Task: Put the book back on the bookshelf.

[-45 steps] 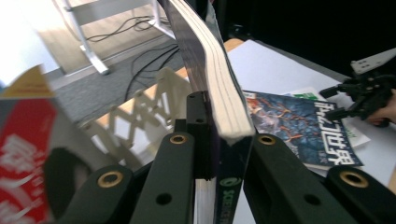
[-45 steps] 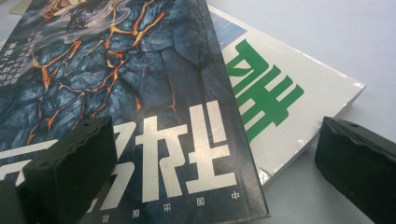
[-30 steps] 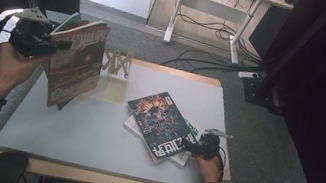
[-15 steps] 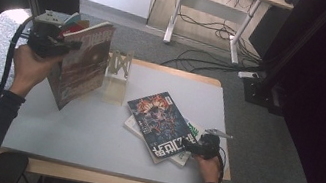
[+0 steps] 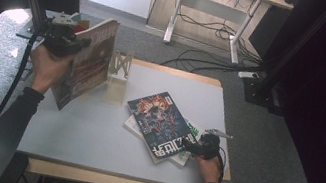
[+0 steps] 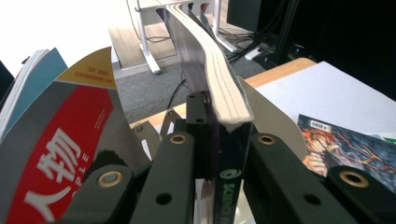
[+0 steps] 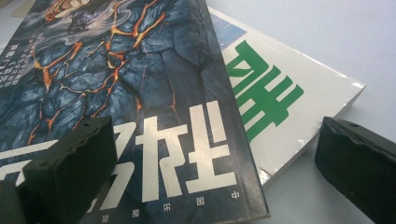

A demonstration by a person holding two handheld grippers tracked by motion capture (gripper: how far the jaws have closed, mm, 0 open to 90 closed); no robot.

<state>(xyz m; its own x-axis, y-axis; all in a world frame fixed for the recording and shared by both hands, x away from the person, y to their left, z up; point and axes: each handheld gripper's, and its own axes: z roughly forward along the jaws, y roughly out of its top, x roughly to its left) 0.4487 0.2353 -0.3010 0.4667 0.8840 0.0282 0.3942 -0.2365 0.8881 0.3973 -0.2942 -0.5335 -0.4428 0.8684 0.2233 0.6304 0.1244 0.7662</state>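
The left gripper is holding a magazine upright over the tabletop's ten o'clock corner, its fingers clamping tight on the spine end. From above, the magazine is showing a brownish-red cover with pale lettering along the top edge, and it is tilting a little, its lower corner hanging just above the grey surface. Just beside it, toward three o'clock, a small wooden stand with a cross-braced back is sitting on the tabletop.

The left gripper view is giving what the high view is not: the magazine's thick block of pages bowing away from the fingers, green print on the dark spine, and a second magazine with a red and grey cover fanning out at nine o'clock.

Toward four o'clock on the tabletop, a dark comic book with an orange-cracked cover is lying flat on top of a white book with green lettering. The right gripper is resting at their four o'clock corner. Its own view is showing the fingers standing wide apart, one over the comic's corner, the other beyond the white book's edge, pressing on neither.
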